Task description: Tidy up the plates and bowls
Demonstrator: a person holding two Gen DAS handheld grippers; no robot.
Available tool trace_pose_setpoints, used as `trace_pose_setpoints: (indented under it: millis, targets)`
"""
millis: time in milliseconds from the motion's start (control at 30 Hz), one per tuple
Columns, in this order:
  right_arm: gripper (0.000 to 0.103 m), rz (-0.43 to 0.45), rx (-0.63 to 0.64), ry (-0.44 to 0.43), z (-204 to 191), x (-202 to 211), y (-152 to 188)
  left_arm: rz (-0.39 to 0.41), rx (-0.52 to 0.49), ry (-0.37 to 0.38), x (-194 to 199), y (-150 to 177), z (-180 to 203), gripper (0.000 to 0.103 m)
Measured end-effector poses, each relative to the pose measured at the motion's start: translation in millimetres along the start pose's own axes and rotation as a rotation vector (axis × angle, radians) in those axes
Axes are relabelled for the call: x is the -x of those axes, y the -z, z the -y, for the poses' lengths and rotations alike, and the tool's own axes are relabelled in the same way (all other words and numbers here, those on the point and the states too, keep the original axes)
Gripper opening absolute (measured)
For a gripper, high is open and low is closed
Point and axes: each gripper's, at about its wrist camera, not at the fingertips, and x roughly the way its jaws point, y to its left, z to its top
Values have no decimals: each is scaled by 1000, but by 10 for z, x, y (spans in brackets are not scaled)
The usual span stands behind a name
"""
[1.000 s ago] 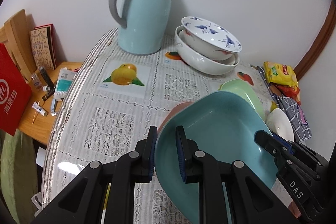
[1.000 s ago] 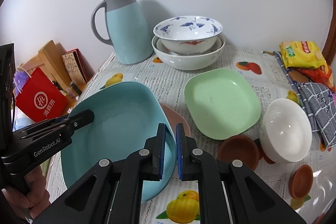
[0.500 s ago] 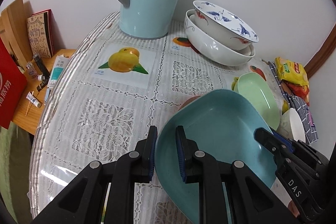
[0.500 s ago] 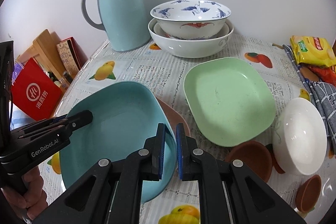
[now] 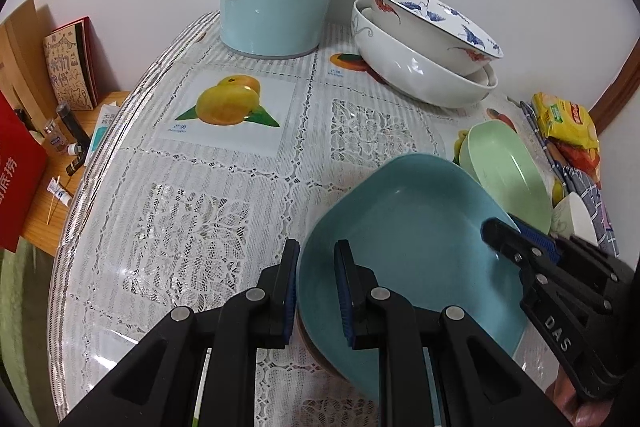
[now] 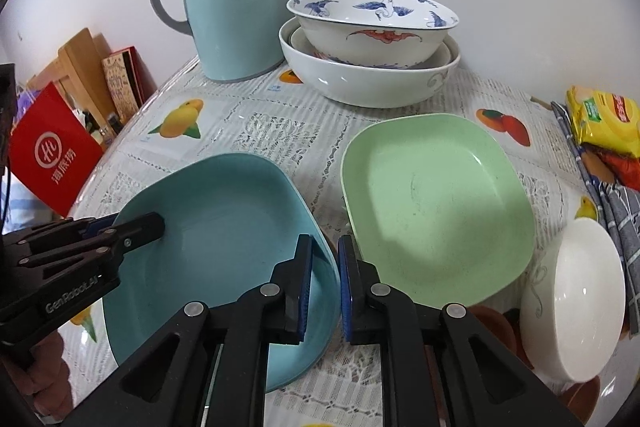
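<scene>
Our left tool (image 5: 316,287) was closed on the left rim of the teal plate (image 5: 408,227), one pad inside the dish and one outside. Our right tool (image 6: 324,283) sat the same way across the opposite rim, its fingers close together with the rim between them. As far as we could judge it was gripping too. Both tools pointed steeply down.

The plate hung between them, low over the near edge of the counter (image 5: 200,227) and somewhat toward its left side. A brownish plate (image 5: 308,341) showed as a thin edge under it. We could not tell whether the teal plate was already resting on that one.

Just beyond the right tool, toward the counter's right edge, lay the green plate (image 6: 432,203), flat and close beside the teal one without clearly touching it. It was squarish with rounded corners, so it offered no long axis to favour. Its near left rim was the closest part to our right tool, and the left tool was well away across the teal plate. We judged that the right hand should fetch it once the teal plate was let go.

Further right sat a white bowl (image 6: 576,299), with small brown dishes (image 6: 492,323) at the near edge. The nested bowls (image 6: 372,83) and a jug (image 6: 232,27) stood along the far edge.
</scene>
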Motion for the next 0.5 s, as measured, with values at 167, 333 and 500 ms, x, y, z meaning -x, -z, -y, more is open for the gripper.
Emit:
trace_pose_setpoints:
  millis: [167,333,500]
  targets:
    - [16,-15,-1,-1,26,-44,-7,-14,-12,5,14,27,14,17]
    - [18,-7,-2,-2,40,1,-10,-33,-22,5,43,71,20,17]
    - [44,46,-29,18,100,203,8,-33,-37,-10,154,129,58,17]
